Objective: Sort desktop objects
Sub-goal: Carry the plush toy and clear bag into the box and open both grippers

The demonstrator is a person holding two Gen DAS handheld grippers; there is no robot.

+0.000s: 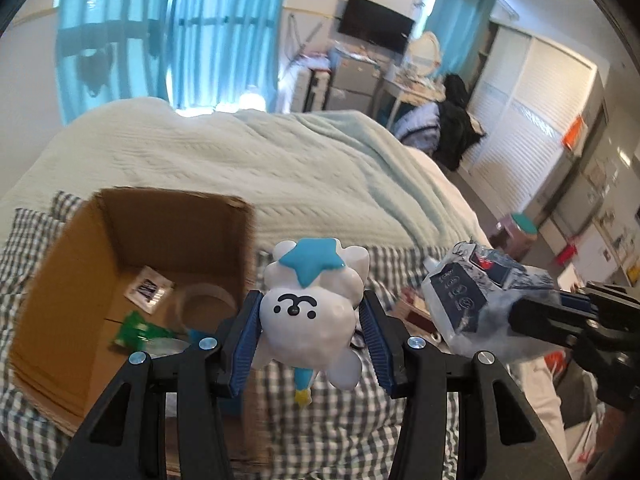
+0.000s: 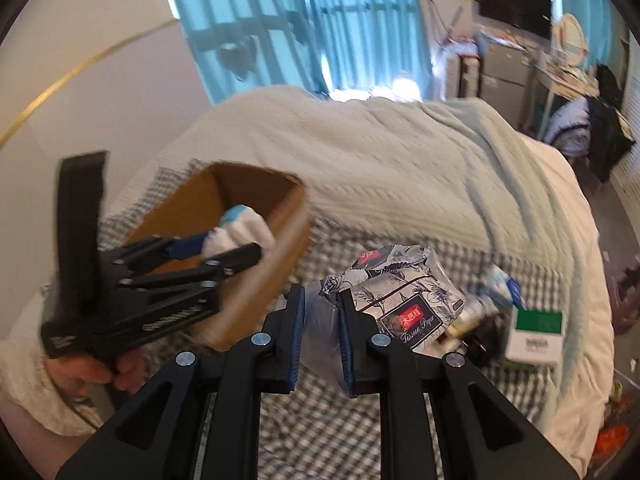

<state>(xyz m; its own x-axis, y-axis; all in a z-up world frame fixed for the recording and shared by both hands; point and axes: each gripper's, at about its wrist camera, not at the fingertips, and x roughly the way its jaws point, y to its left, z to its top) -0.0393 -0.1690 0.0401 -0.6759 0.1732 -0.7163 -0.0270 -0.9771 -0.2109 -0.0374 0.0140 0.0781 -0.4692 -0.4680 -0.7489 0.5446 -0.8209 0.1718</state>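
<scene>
Clearly the left gripper (image 1: 310,332) has its jaws pinching a white toy figure (image 1: 310,320) with a blue star on its head, held in the air just beside the near right wall of an open cardboard box (image 1: 100,280). The right gripper's (image 2: 320,336) jaws pinch the plastic end of a tissue pack (image 2: 404,300), lifted over the checked sheet (image 2: 320,420) on the bed. Inside the box lie a tape roll (image 1: 204,300), a small sachet (image 1: 148,288) and a green item (image 1: 138,326). A green-and-white carton (image 2: 536,334) rests near the bed's right edge.
</scene>
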